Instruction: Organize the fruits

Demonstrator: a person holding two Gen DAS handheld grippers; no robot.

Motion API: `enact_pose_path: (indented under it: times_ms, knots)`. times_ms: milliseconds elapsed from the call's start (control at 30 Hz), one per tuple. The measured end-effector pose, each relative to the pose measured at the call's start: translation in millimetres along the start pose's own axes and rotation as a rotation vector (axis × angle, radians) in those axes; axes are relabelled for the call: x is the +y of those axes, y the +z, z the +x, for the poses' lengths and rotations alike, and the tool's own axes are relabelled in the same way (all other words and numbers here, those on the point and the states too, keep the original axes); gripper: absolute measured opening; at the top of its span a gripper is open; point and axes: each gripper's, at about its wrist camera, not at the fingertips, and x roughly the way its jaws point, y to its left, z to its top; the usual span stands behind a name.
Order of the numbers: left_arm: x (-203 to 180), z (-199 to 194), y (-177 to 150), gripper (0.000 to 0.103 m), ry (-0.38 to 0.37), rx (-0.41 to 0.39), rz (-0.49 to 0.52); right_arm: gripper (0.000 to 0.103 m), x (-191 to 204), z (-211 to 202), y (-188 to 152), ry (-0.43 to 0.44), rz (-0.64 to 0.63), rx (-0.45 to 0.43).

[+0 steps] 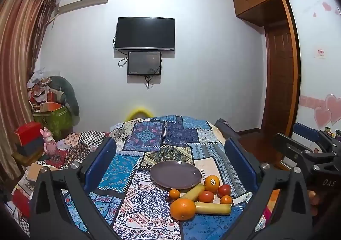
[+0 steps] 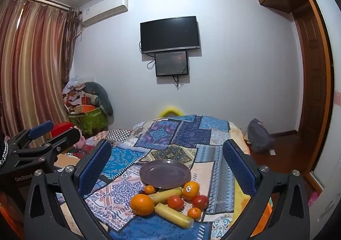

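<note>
Left tongs [image 1: 170,150] wide apart, nothing between, above patchwork cloth [image 1: 149,139] on tabletop. Purple plate [image 1: 175,173] bare at centre. Just in front, toward right: fruit cluster, large orange [image 1: 182,209] nearest, stickered orange [image 1: 211,183] touching plate rim, two pale yellow sticks [image 1: 213,208], red tomatoes [image 1: 206,196], small tangerines [image 1: 174,193]. Right tongs [image 2: 167,152] wide apart, holding nothing, fruit ahead.

On the patchwork cloth [image 2: 187,133] a plate [image 2: 165,173] lies behind a cluster of fruit: two oranges [image 2: 142,204], two tomatoes [image 2: 175,202], two tangerines [image 2: 194,212] and two pale sticks [image 2: 173,216], all just before the plate's near rim.
</note>
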Motion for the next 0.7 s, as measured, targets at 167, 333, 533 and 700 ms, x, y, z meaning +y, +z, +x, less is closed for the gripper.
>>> enact_pose_path:
  times_ms: [167, 333, 533, 700]
  knots:
    - [0.9, 0.0, -0.9, 0.103, 0.005, -0.002, 0.003, 0.103, 0.3, -1.1, -0.5, 0.001, 0.001, -0.006]
    - [0.8, -0.8, -2.3, 0.103, 0.007, -0.004, 0.007, 0.103, 0.6, -1.5, 0.1, 0.001, 0.004, -0.008]
    - [-0.2, -0.4, -2.9, 0.103, 0.004, -0.003, 0.007, 0.103, -0.3, -1.5, -0.5, 0.0, 0.004, -0.01]
    - [-0.6, -2.5, -2.7, 0.103, 0.0, -0.007, 0.008, 0.103, -0.9, -2.6, -0.1, -0.001, 0.001, -0.01]
